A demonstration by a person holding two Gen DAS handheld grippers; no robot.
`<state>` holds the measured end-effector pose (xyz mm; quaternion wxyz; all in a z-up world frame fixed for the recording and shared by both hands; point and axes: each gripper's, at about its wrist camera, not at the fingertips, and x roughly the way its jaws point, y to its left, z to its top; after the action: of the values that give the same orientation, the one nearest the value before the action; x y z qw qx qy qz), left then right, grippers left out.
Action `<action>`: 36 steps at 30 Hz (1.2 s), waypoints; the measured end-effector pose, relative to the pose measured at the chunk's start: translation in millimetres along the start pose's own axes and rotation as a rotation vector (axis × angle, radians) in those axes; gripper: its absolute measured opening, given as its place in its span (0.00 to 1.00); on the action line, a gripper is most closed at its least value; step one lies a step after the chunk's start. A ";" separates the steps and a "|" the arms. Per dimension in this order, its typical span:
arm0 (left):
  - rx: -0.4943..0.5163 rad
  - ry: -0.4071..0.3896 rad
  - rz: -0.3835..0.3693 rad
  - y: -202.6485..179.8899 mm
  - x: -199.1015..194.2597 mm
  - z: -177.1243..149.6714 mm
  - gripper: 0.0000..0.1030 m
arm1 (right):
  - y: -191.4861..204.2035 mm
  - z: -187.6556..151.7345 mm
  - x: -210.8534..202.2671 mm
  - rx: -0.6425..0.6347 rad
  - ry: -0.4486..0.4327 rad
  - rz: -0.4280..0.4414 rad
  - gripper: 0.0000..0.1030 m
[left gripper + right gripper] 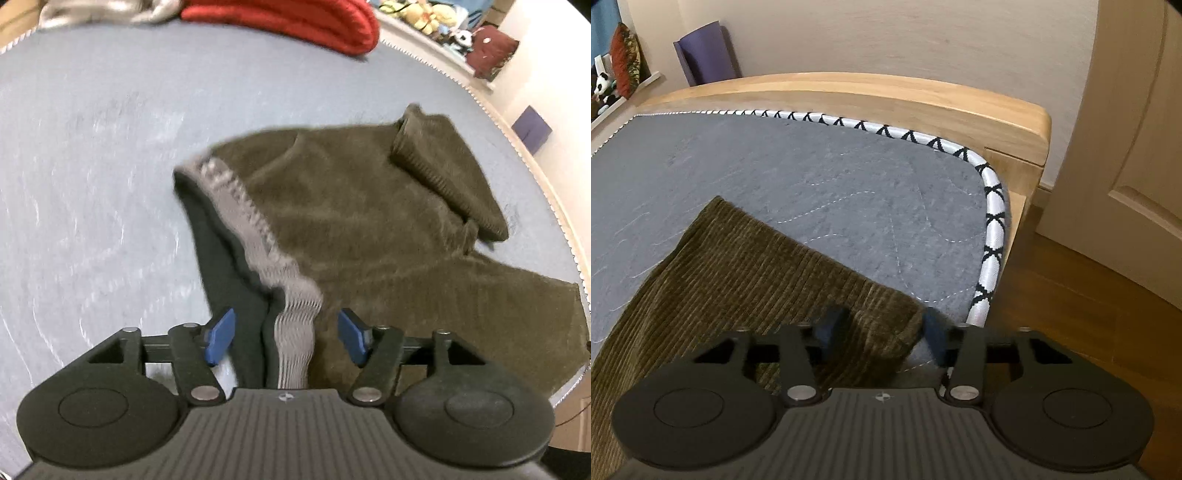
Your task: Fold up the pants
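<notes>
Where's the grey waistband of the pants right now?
In the left wrist view the grey waistband runs from centre frame down between the left gripper's open jaws, along the left edge of the olive pants on the blue-grey mattress.

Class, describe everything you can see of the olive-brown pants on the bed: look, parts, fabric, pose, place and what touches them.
The pants are olive-brown ribbed corduroy with a grey elastic waistband and dark lining. They lie rumpled on the grey quilted mattress, one cuffed leg end folded back on top. The waistband runs between the left tongs, whose blue pads stand clear of it. The other leg end lies near the mattress corner between the right tongs, also unpinched.
</notes>
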<state>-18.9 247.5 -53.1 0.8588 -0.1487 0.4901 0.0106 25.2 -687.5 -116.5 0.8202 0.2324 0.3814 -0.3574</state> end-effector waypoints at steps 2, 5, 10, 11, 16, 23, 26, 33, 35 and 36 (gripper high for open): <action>0.000 0.025 0.030 1.8 8.3 -7.8 0.68 | -2.3 -0.2 1.3 -0.004 -0.009 0.001 0.36; 0.009 0.083 0.033 3.1 23.3 -20.0 0.65 | -2.8 -0.6 -0.7 -0.007 -0.026 0.004 0.22; 0.087 0.048 -0.009 2.2 10.8 -19.2 0.23 | -4.8 2.9 -11.7 0.045 -0.060 -0.023 0.14; 0.068 0.043 -0.013 7.1 7.3 -17.8 0.22 | -3.4 2.5 -12.0 0.044 -0.053 -0.033 0.14; 0.108 0.071 0.061 5.7 10.7 -23.1 0.38 | 4.2 -2.9 -14.4 -0.023 -0.043 -0.118 0.26; 0.314 -0.184 0.165 -46.5 -35.5 -23.1 0.49 | 12.8 -2.5 -73.4 -0.018 -0.256 -0.114 0.41; 0.403 -0.191 0.000 -67.1 -39.8 -31.7 0.49 | 28.7 -11.2 -110.0 -0.043 -0.347 -0.021 0.43; 0.599 0.037 0.101 -75.0 15.6 -59.3 0.41 | 87.0 -57.7 -203.7 -0.216 -0.484 0.309 0.43; 0.545 -0.009 0.080 -77.6 -1.0 -52.6 0.43 | 103.0 -75.3 -230.9 -0.299 -0.483 0.408 0.43; 0.513 -0.039 0.050 -79.2 -12.1 -49.8 0.45 | 109.1 -83.2 -243.2 -0.336 -0.480 0.453 0.44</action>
<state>-54.0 160.1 -47.1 0.8772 0.0863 0.4637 -0.0900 -40.0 -464.2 37.9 0.9713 0.0826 0.1705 -0.1435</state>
